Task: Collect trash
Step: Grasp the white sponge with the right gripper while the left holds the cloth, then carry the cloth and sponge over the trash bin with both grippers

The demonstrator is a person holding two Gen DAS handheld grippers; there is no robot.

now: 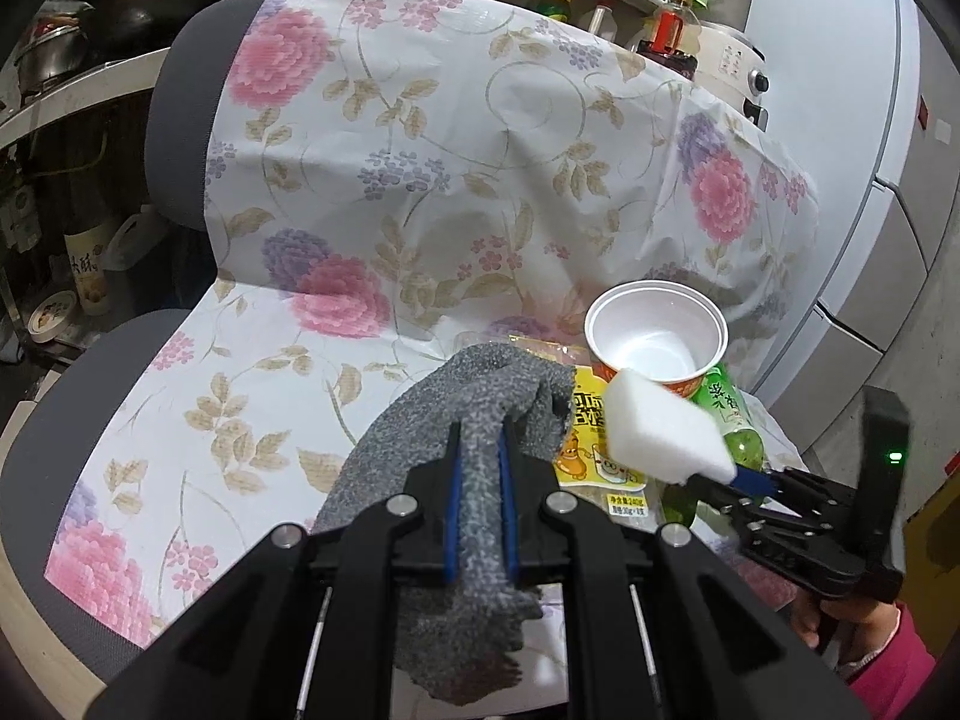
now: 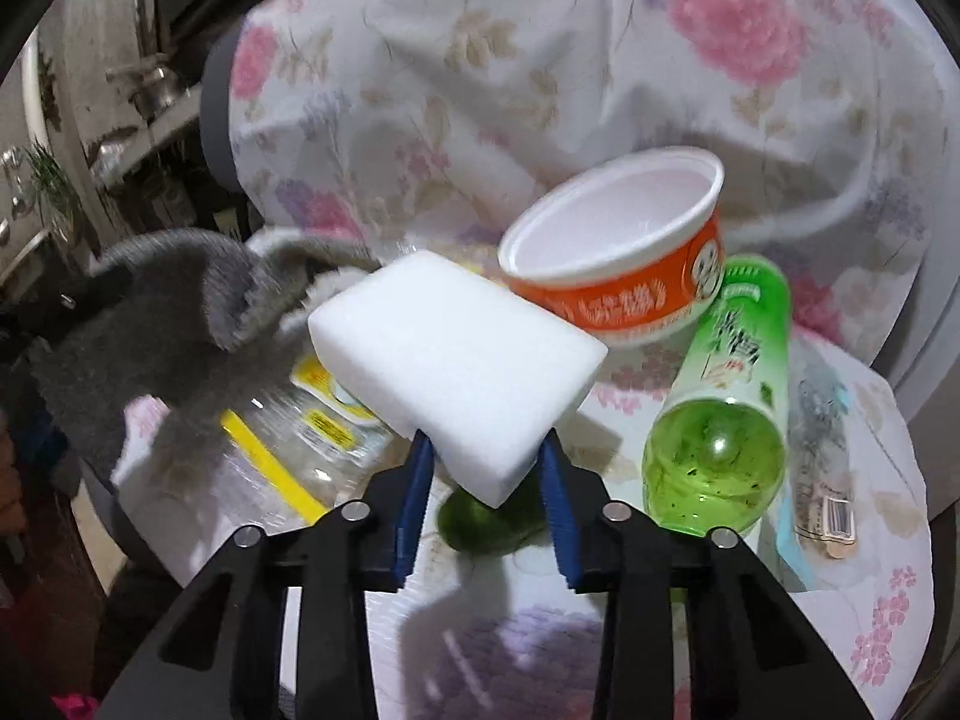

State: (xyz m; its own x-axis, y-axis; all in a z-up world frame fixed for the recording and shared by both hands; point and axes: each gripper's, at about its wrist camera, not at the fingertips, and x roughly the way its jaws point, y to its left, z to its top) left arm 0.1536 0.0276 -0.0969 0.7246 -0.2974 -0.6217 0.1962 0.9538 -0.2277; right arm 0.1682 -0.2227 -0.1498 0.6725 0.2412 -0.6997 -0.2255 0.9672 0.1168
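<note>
Two grippers hold trash above a flowered cloth.
The left gripper clamps a grey rag at lower centre; the right gripper pinches a white sponge mid-frame.

We're seeing both grippers built alike: left gripper and right gripper are showing matte black linkage arms, round silver pivot screws and ridged blue finger pads. A green LED is glowing lower right. A pink sleeve is covering the wrist.
</note>
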